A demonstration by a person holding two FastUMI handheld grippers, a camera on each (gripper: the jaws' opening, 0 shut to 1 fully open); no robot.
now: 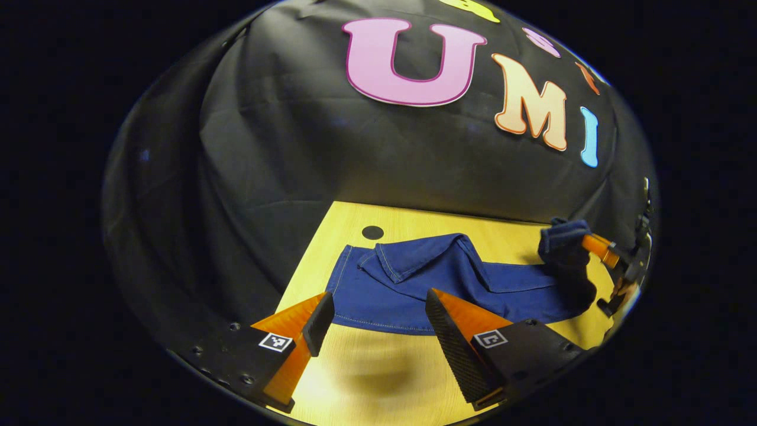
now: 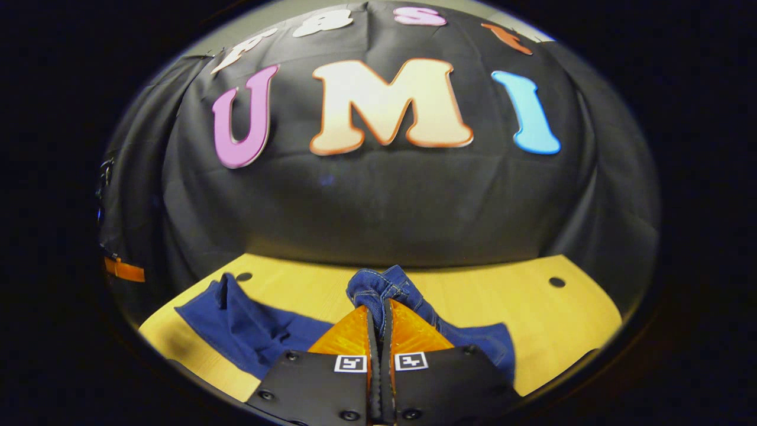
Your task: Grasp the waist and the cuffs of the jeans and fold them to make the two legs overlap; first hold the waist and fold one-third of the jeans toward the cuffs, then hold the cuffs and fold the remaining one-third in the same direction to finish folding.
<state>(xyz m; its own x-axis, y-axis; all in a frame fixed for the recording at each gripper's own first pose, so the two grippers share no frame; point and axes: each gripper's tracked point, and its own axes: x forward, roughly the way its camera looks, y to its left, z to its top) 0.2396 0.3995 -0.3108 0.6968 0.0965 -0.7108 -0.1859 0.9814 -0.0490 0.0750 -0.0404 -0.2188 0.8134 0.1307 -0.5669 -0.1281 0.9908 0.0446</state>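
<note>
A: Two claws on the go. Left gripper view first: the left claw (image 1: 378,322) is spread wide, nothing between its fingers, hovering above the near edge of the jeans (image 1: 449,281).

B: And the jeans themselves?

A: Lying flat across the tabletop (image 1: 366,378), one flap turned over near the middle. Bare wood in front of the near hem, a strip behind along the booth wall, where a dark round hole (image 1: 372,232) sits just off the denim's far corner.

B: Over at the right edge?

A: There's the right claw (image 1: 582,242), lifted off the surface with a bunch of denim pinched at its tip.

B: Right gripper view, then.

A: The right claw (image 2: 378,316) is pressed together on a bunched fold of the jeans (image 2: 387,287), cloth raised above the tabletop (image 2: 532,319). The rest trails down to the left, spread flat toward that tabletop's left edge.

B: Room to move?

A: Plenty. Open wood to the right, a hole (image 2: 556,282) near the far right corner, another hole (image 2: 243,276) by the far left.
</note>
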